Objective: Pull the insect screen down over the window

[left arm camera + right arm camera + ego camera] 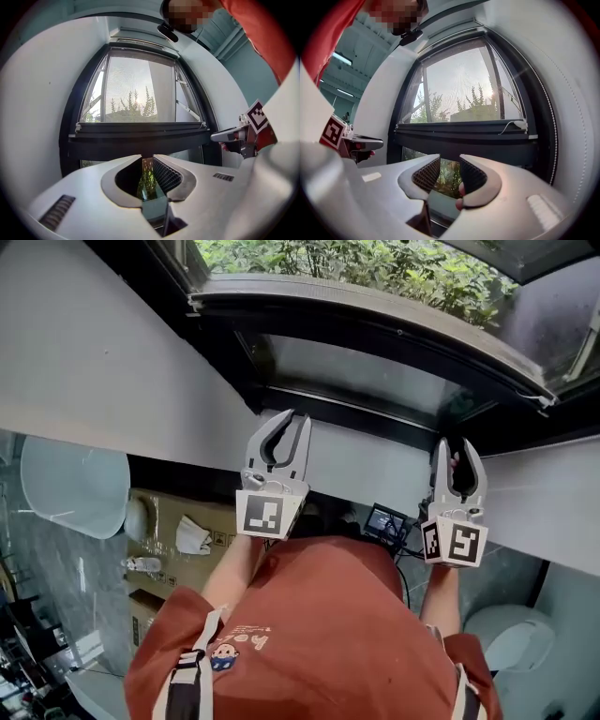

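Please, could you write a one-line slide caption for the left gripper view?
Left gripper, jaws slightly apart and empty, points below the insect screen's dark bar, partway down the window.

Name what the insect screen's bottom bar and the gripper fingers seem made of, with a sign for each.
Bottom bar: matt black, straight rigid profile, probably coated metal or plastic. Fingers: smooth light-grey plastic, apparently; inner faces dark, ribbed, maybe rubber.

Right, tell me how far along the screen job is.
Done: the insect screen covers the upper pane, its bottom bar most of the way down. In hand: nothing; the left gripper and right gripper are open and empty. Left: the uncovered glass strip beneath.
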A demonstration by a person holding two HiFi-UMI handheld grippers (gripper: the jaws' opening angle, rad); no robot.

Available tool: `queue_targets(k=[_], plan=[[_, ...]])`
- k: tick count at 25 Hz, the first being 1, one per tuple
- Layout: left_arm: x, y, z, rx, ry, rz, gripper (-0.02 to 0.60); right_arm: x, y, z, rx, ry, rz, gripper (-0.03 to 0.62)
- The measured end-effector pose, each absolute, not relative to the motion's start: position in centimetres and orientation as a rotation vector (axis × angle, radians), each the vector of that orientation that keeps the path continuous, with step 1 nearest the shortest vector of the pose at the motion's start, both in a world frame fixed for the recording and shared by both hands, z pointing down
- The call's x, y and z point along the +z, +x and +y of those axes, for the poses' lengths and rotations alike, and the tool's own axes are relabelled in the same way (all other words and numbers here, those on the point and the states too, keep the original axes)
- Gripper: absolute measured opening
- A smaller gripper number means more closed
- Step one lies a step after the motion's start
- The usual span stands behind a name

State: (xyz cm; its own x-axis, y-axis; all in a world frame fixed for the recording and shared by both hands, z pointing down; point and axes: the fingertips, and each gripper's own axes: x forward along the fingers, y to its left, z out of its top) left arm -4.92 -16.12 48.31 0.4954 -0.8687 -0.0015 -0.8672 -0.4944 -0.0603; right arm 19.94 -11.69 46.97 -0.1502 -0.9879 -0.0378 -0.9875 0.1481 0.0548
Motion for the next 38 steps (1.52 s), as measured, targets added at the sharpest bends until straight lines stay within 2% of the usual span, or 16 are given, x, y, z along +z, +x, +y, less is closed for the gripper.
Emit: queue_targets(k=[4, 14, 38], plan=[[47.9, -4.7, -16.4, -0.043, -2.66, 1.538, 0.066, 46.8, 19.9, -11.8, -0.116, 2.035, -2.383, 0.135], [47.3, -4.2, -16.5, -0.021, -2.655, 1.506, 0.006, 46.5, 20.6, -11.3, -0.119, 2.056, -2.387, 0.015], [47.3, -3.9, -16.9, -0.005, -2.654, 1.496, 0.006, 46.3, 20.6, -11.6, -0.224, 2.073, -2.334, 0.009]])
